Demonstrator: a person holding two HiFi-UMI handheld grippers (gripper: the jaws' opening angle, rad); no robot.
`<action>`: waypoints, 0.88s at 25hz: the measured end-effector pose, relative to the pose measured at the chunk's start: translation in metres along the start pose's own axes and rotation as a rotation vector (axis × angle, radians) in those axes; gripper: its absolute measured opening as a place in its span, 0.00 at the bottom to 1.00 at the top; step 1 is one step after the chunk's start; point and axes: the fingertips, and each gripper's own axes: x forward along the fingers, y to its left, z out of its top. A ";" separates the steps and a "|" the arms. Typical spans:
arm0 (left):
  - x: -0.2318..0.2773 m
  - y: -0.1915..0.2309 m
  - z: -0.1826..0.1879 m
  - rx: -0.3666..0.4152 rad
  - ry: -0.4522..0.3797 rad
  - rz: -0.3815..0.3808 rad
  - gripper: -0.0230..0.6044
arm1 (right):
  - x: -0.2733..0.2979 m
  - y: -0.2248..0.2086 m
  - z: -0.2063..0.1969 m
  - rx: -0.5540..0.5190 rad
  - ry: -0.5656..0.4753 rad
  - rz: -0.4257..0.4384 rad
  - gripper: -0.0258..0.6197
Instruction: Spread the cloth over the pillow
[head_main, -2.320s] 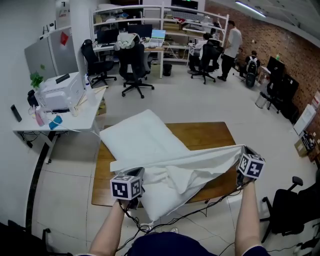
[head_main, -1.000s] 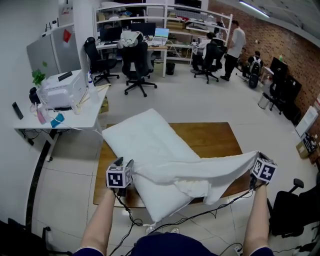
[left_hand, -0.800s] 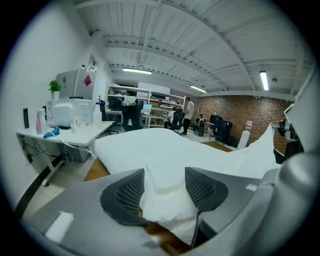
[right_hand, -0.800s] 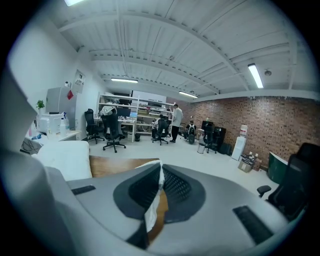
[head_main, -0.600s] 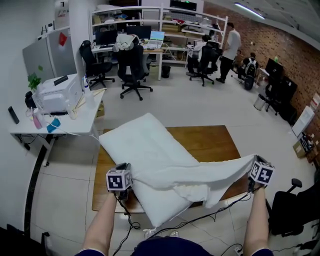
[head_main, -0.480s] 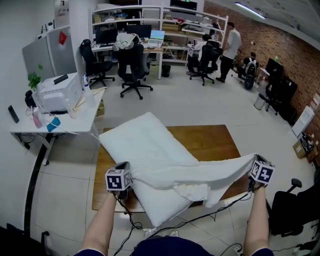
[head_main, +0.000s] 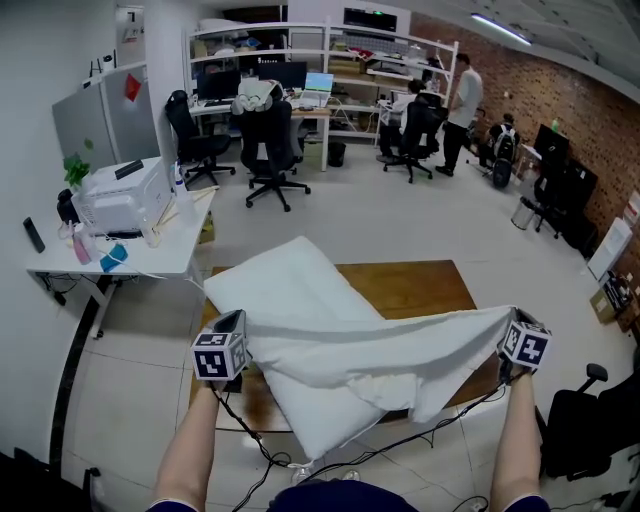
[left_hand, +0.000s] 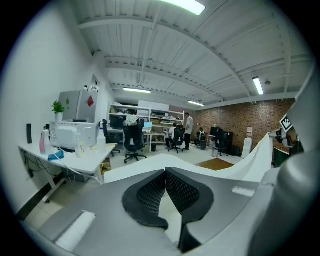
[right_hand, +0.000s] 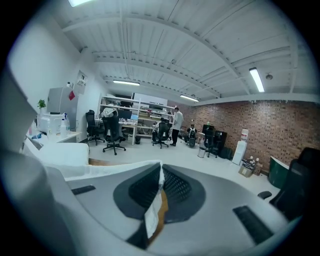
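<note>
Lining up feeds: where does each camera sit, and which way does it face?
Head view: on the head, down at pillow and cloth; forearms, left gripper and right gripper show.
Left gripper view: on that gripper, along jaws just closed on cloth, toward the office.
Right gripper view: likewise, along jaws shut on cloth.
All share the cloth.

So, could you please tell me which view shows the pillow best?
The head view: the pillow lies slantwise on the table, partly covered by the cloth. Each gripper view catches only a strip of it.
</note>
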 end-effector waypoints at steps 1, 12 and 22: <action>-0.001 0.003 0.012 -0.001 -0.021 0.007 0.05 | 0.001 0.001 0.004 -0.004 -0.009 0.007 0.06; -0.007 0.042 0.144 0.104 -0.159 0.134 0.05 | -0.011 0.024 0.076 -0.016 -0.173 0.116 0.06; -0.020 0.061 0.267 0.166 -0.293 0.216 0.05 | -0.041 0.032 0.162 -0.043 -0.339 0.182 0.06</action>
